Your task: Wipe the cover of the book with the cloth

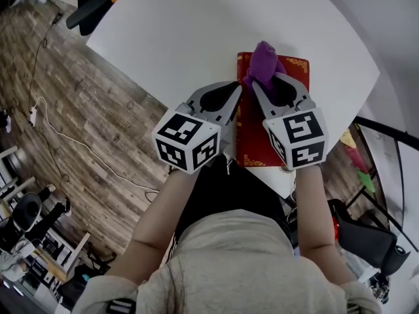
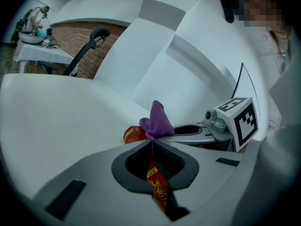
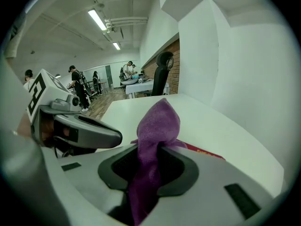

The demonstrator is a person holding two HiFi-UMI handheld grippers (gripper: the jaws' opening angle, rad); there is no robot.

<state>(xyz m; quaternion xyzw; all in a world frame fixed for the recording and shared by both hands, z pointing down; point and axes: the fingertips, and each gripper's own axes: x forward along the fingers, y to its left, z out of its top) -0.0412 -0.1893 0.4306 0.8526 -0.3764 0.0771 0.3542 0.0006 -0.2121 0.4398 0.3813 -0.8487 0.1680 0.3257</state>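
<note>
Right gripper (image 1: pixel 256 85), clamped on the purple cloth (image 1: pixel 264 61), sits at the red book's (image 1: pixel 256 142) far end, cover stretching back toward the person; left gripper (image 1: pixel 237 89), jaws together, at its left edge.

The left gripper (image 2: pixel 151 144) has its two jaws pressed together at the tips. A bit of the red and gold book (image 2: pixel 157 187) peeks through the hole behind them. More red shows at 11 o'clock from the tips. The purple cloth (image 2: pixel 157 121) sticks up at 12 o'clock. The right gripper (image 2: pixel 175 129) comes in from 3 o'clock and meets the cloth. The white table (image 2: pixel 61 117) spreads out toward 9 o'clock.
</note>
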